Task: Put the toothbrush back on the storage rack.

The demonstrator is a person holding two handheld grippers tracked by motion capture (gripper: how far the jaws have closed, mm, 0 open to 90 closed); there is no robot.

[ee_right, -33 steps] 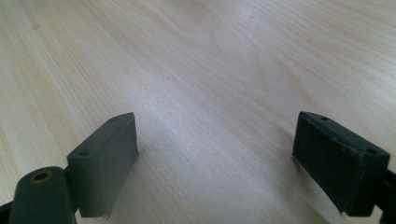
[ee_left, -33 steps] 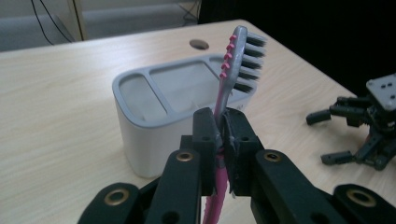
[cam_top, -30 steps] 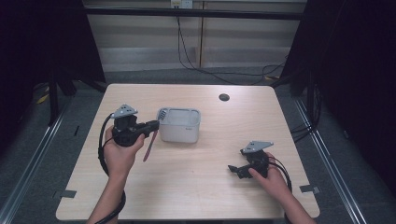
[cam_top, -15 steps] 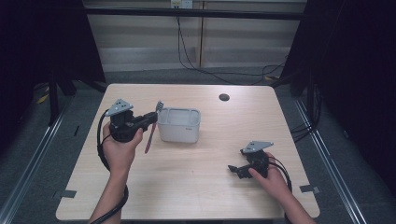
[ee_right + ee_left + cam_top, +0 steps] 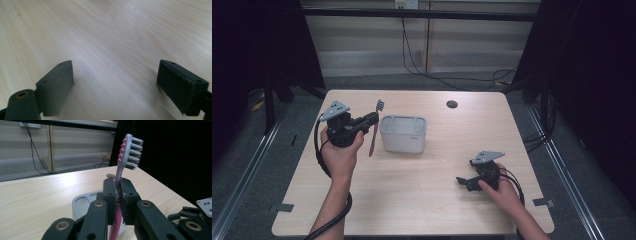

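My left gripper (image 5: 371, 120) is clamped on a pink toothbrush (image 5: 374, 131), jaws pressed together on the handle. In the left gripper view the toothbrush (image 5: 121, 167) stands nearly upright between the pads, bristle head at 12 o'clock, bristles facing 3 o'clock. In the high view the brush hangs clear of the counter (image 5: 412, 200), its handle end pointing toward 6 o'clock, just beside the left wall of a grey rectangular container (image 5: 403, 136), not touching it as far as I can tell. My right gripper (image 5: 464, 182) rests low over the counter at about 4 o'clock from the container, well apart from it. Its jaws stand wide apart with nothing between them, only bare wood in the right gripper view (image 5: 112, 75).
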